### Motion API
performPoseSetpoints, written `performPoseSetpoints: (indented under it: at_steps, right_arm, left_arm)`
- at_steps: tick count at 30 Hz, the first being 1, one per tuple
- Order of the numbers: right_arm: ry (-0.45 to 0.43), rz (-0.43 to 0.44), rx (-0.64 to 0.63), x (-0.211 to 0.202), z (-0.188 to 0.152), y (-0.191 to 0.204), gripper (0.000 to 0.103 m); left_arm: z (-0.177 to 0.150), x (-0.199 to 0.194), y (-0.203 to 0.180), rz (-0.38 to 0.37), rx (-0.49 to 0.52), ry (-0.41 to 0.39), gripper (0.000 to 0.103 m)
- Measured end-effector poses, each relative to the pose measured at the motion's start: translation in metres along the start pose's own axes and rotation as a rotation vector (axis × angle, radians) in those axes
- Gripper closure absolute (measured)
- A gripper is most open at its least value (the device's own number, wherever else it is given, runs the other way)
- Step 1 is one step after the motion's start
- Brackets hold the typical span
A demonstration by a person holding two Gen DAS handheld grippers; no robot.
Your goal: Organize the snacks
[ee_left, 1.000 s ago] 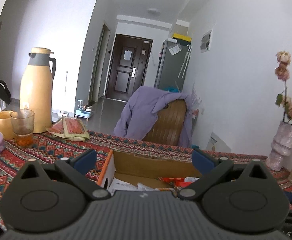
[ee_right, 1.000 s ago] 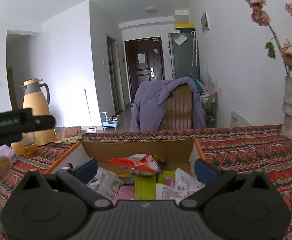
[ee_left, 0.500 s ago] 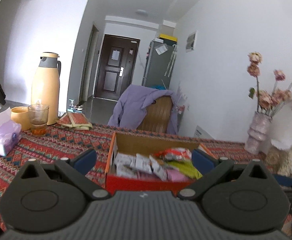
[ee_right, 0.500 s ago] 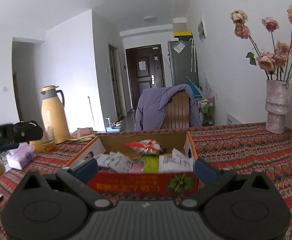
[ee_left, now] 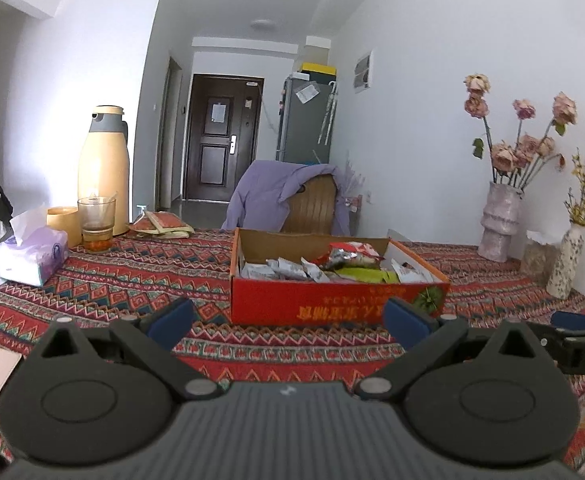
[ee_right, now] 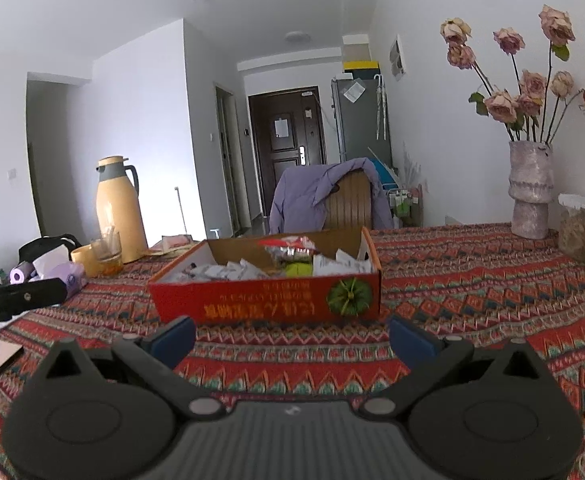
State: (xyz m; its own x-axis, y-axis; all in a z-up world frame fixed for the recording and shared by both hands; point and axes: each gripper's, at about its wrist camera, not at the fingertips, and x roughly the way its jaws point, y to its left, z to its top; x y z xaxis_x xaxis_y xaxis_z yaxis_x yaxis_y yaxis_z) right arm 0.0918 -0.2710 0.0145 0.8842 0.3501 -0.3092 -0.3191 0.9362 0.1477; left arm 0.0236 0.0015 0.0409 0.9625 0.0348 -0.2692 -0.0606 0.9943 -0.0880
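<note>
Both left tongs (ee_left: 288,316) and right tongs (ee_right: 292,334) spread wide and empty, above the desk (ee_right: 472,304), facing the snack-filled red box (ee_right: 268,304).

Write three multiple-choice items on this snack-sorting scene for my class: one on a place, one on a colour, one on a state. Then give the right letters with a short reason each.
1. Where do the snack packets lie?
A. inside the red cardboard box
B. scattered on the cloth
C. beside the tissue pack

2. What colour is the tall jug?
A. green
B. cream yellow with a grey top
C. black

3. How do the two tools stand?
A. both shut on packets
B. left shut, right open
C. both open and holding nothing

Answers:
1 A, the packets fill the box, none outside it.
2 B, its body is pale yellow under a grey collar.
3 C, the left tool and the right tool each show spread blue pads with only cloth between.
</note>
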Motion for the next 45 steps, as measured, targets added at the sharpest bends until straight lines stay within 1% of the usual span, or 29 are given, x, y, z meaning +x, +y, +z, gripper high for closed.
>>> performPoseSetpoints:
  at_steps: [5, 12, 26, 45]
  right_arm:
    - [0.015, 0.004, -0.003, -0.008, -0.014, 0.002, 0.000]
    - [0.034, -0.004, -0.006, -0.008, -0.023, 0.004, 0.000]
    - [0.037, -0.007, -0.006, -0.008, -0.025, 0.006, 0.000]
    - [0.038, -0.007, -0.006, -0.007, -0.025, 0.007, 0.000]
  left_arm:
    - [-0.019, -0.008, -0.004, -0.015, 0.030, 0.005, 0.000]
    - [-0.032, -0.005, -0.003, -0.031, 0.034, 0.039, 0.000]
    - [-0.036, -0.001, 0.000, -0.032, 0.034, 0.058, 0.000]
    - [-0.036, -0.002, -0.002, -0.036, 0.041, 0.055, 0.000]
